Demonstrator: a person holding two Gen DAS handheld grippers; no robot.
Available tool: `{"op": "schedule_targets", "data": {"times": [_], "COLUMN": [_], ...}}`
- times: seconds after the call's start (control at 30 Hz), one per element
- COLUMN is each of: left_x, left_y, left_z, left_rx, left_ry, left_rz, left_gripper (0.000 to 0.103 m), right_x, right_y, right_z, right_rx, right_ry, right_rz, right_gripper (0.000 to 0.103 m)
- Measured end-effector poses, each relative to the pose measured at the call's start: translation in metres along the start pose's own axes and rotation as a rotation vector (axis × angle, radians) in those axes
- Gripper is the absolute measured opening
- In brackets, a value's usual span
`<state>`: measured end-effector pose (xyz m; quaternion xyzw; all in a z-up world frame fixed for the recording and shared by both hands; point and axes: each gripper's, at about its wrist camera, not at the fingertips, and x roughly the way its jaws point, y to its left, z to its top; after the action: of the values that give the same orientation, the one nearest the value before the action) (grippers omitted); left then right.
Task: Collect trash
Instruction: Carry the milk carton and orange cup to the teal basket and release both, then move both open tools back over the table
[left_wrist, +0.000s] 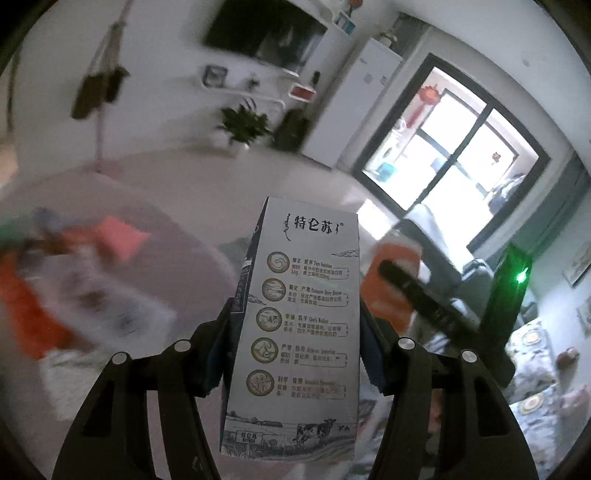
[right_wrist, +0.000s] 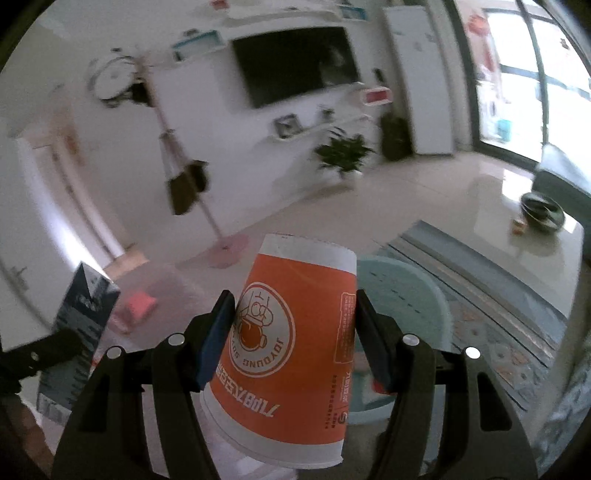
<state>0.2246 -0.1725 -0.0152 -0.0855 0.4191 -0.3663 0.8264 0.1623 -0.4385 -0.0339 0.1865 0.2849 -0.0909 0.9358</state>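
Squarely between left gripper (left_wrist: 295, 332) fingers: milk carton (left_wrist: 295, 325) (upright).

Your left tool (left_wrist: 295, 332) has the milk carton (left_wrist: 299, 325) between its fingers, and your right tool (right_wrist: 295, 339) has the paper cup (right_wrist: 291, 354) upside down between its own. The cup sits right of the carton, with the round worktop (left_wrist: 192, 258) below and left.

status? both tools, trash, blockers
Left tool shut on milk carton, held aloft. Right tool shut on orange paper cup, upside down. Light-blue bin just behind cup. Nothing blocking.
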Motion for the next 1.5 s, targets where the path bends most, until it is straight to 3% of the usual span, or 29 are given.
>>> {"op": "schedule_targets", "data": {"times": [0.2, 0.4, 0.5, 0.57, 0.93, 1.23, 1.37, 1.5], "left_x": [0.088, 0.141, 0.148, 0.145, 0.094, 0.0, -0.049, -0.103], "left_y": [-0.001, 0.008, 0.006, 0.007, 0.002, 0.006, 0.017, 0.034], "left_z": [0.006, 0.007, 0.006, 0.006, -0.01, -0.028, -0.041, -0.055], "left_rx": [-0.049, -0.082, -0.073, -0.065, -0.02, -0.003, -0.013, -0.041], "left_ry": [0.085, 0.164, 0.161, 0.149, 0.072, -0.057, -0.12, -0.211], "left_rz": [-0.039, -0.038, -0.023, -0.03, -0.029, -0.002, 0.049, 0.134], "left_gripper": [0.059, 0.06, 0.079, 0.082, 0.082, 0.085, 0.085, 0.09], "right_x": [0.055, 0.077, 0.076, 0.071, 0.033, -0.015, -0.031, -0.039], "right_y": [-0.043, -0.067, -0.072, -0.072, -0.041, 0.024, 0.055, 0.094], "right_z": [-0.019, -0.031, -0.034, -0.034, -0.028, -0.015, -0.016, -0.023], "right_rx": [0.113, 0.144, 0.157, 0.15, 0.081, -0.046, -0.115, -0.188], "right_ry": [0.109, 0.149, 0.157, 0.151, 0.101, 0.013, -0.011, -0.026], "right_rz": [-0.093, -0.138, -0.118, -0.127, -0.086, 0.044, 0.123, 0.199], "right_gripper": [0.063, 0.063, 0.063, 0.063, 0.063, 0.063, 0.063, 0.075]}}
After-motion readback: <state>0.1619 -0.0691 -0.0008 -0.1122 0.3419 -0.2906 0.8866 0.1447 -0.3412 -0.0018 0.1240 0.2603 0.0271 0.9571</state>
